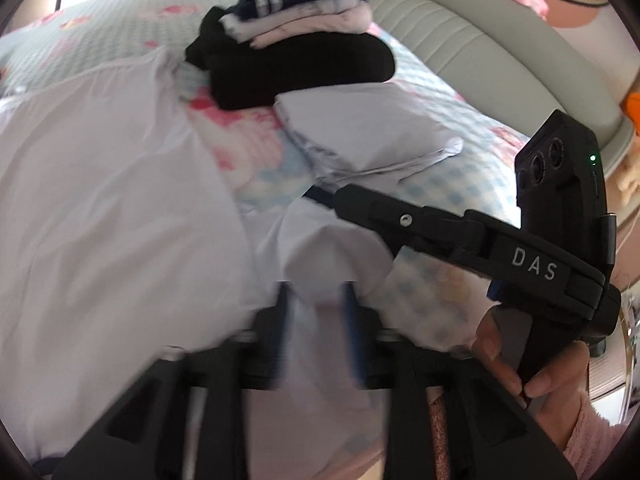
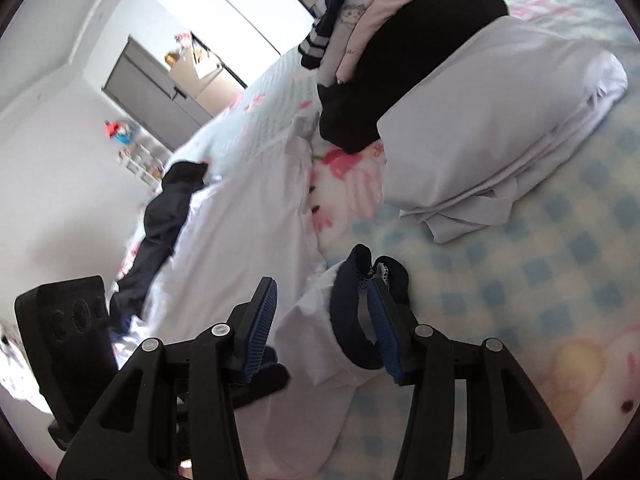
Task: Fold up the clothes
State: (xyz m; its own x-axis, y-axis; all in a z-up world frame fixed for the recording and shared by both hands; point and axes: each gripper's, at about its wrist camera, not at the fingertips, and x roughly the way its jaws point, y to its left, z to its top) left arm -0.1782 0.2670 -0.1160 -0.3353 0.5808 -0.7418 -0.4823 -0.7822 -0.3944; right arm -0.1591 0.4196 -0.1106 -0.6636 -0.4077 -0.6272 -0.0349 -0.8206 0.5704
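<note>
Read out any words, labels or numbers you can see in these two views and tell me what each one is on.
"DAS": white letters on the black body of the right gripper, seen in the left wrist view.
Small dark marks on a folded pale garment in the clothes stack: too small to read.
Nothing else readable in either view.

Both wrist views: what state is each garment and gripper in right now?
White shirt: unfolded, spread on the bed.
Cuff: dark, between the right gripper's pads, not clamped.
Folded white garment: folded, lying flat.
Stack: folded clothes piled up.
Dark garment: unfolded, lying loose on the shirt.
Left gripper: open, white cloth between the fingers.
Right gripper: open.
</note>
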